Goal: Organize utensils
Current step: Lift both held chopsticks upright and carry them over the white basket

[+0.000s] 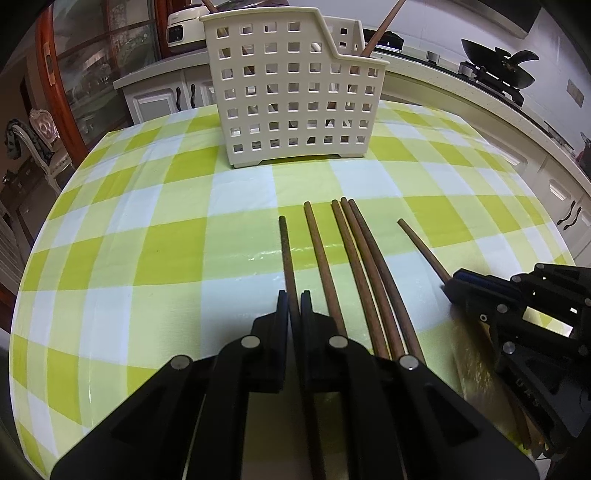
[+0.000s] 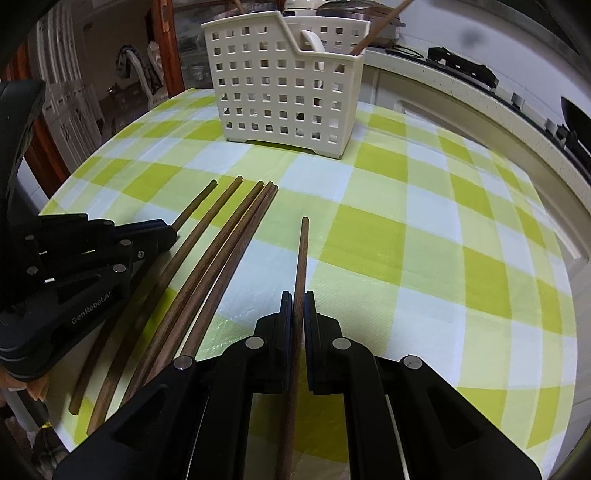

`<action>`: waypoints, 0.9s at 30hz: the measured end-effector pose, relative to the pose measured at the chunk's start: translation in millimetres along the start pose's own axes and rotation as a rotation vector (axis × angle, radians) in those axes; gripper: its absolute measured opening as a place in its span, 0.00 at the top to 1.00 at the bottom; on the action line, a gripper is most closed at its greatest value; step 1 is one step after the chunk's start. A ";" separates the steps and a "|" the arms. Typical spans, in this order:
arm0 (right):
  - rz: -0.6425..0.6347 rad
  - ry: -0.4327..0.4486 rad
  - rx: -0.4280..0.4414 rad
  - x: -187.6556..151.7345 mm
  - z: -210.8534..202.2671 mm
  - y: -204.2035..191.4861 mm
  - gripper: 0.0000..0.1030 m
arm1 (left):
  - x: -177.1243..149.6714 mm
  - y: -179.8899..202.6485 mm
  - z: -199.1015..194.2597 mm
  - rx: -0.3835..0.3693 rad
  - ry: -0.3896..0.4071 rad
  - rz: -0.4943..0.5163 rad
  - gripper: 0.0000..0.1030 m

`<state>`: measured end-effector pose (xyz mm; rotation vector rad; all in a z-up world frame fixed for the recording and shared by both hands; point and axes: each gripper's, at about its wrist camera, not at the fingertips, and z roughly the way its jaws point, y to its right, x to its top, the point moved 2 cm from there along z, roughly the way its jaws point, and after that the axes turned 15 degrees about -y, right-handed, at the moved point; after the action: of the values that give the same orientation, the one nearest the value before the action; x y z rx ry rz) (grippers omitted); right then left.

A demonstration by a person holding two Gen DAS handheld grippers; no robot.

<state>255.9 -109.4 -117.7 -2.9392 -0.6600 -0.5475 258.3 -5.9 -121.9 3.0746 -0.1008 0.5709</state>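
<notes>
A white perforated caddy (image 1: 295,92) (image 2: 288,85) stands upright at the far side of the table, with a chopstick and a white spoon (image 2: 314,40) inside. My left gripper (image 1: 294,299) (image 2: 171,230) is shut on the leftmost brown chopstick (image 1: 286,251) (image 2: 195,203), which points toward the caddy. My right gripper (image 2: 298,299) (image 1: 448,282) is shut on the rightmost chopstick (image 2: 302,258) (image 1: 421,247). Several loose chopsticks (image 1: 354,251) (image 2: 229,236) lie side by side on the cloth between the two grippers.
A green and white checked tablecloth (image 1: 147,240) (image 2: 424,240) covers the round table. Behind it runs a kitchen counter (image 1: 443,81) with a black wok (image 1: 498,70). A rice cooker (image 1: 181,29) and a chair (image 1: 40,136) stand at the back left.
</notes>
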 end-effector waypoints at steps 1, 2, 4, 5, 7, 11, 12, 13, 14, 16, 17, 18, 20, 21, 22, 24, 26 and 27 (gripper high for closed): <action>0.006 0.004 0.006 -0.1 0.0 0.8 0.94 | -0.1 -1.1 -0.2 -0.009 0.000 -0.005 0.94; 0.025 0.010 0.023 -0.3 -0.4 3.4 0.94 | 0.2 -3.2 -0.5 -0.024 -0.001 -0.011 0.94; 0.046 0.025 0.047 -0.2 -3.3 6.2 0.94 | 0.2 -6.9 -1.8 -0.034 -0.001 -0.022 0.94; 0.053 0.041 0.056 -0.3 -6.9 7.4 0.94 | -0.4 -8.8 -4.5 -0.033 0.008 -0.026 0.94; 0.068 0.073 0.070 0.3 -15.8 10.4 0.94 | -1.3 -10.5 -11.1 -0.038 0.025 -0.028 0.94; 0.087 0.139 0.105 3.7 -35.2 14.4 0.94 | -2.4 -12.2 -30.3 -0.044 0.069 -0.032 0.94; 0.090 0.152 0.106 4.1 -39.7 14.6 0.94 | -2.7 -12.0 -34.7 -0.045 0.079 -0.031 0.94; 0.090 0.172 0.108 4.4 -45.7 14.5 0.94 | -3.0 -11.8 -39.5 -0.047 0.090 -0.030 0.94; 0.090 0.185 0.111 4.9 -49.7 14.5 0.94 | -3.5 -11.4 -45.8 -0.048 0.105 -0.028 0.94; 0.091 0.218 0.112 4.8 -60.3 14.6 0.94 | -4.7 -10.2 -55.1 -0.049 0.126 -0.027 0.94; 0.091 0.229 0.113 5.1 -63.8 14.6 0.94 | -5.6 -9.6 -61.9 -0.050 0.142 -0.024 0.94; 0.091 0.242 0.115 4.9 -68.2 14.3 0.94 | -6.4 -9.4 -66.4 -0.050 0.151 -0.022 0.94; 0.092 0.269 0.116 4.6 -77.7 14.4 0.94 | -8.6 -8.5 -79.6 -0.052 0.179 -0.020 0.94; 0.091 0.281 0.116 4.4 -82.2 14.3 0.94 | -9.6 -8.3 -85.7 -0.052 0.193 -0.020 0.94; 0.087 0.292 0.115 4.3 -86.8 13.9 0.94 | -10.4 -8.0 -90.6 -0.051 0.204 -0.019 0.94; 0.083 0.309 0.110 2.8 -94.3 12.1 0.94 | -12.1 -8.8 -101.9 -0.043 0.233 -0.016 0.94; 0.081 0.323 0.107 1.3 -101.1 11.3 0.94 | -14.9 -9.2 -112.5 -0.037 0.258 -0.011 0.94; 0.079 0.330 0.105 0.4 -104.6 10.6 0.94 | -16.6 -9.4 -116.4 -0.039 0.266 -0.010 0.94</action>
<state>226.7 -134.9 -19.9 -2.6738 -0.5147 -0.9296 201.7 7.4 -19.2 2.9264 -0.0917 0.9569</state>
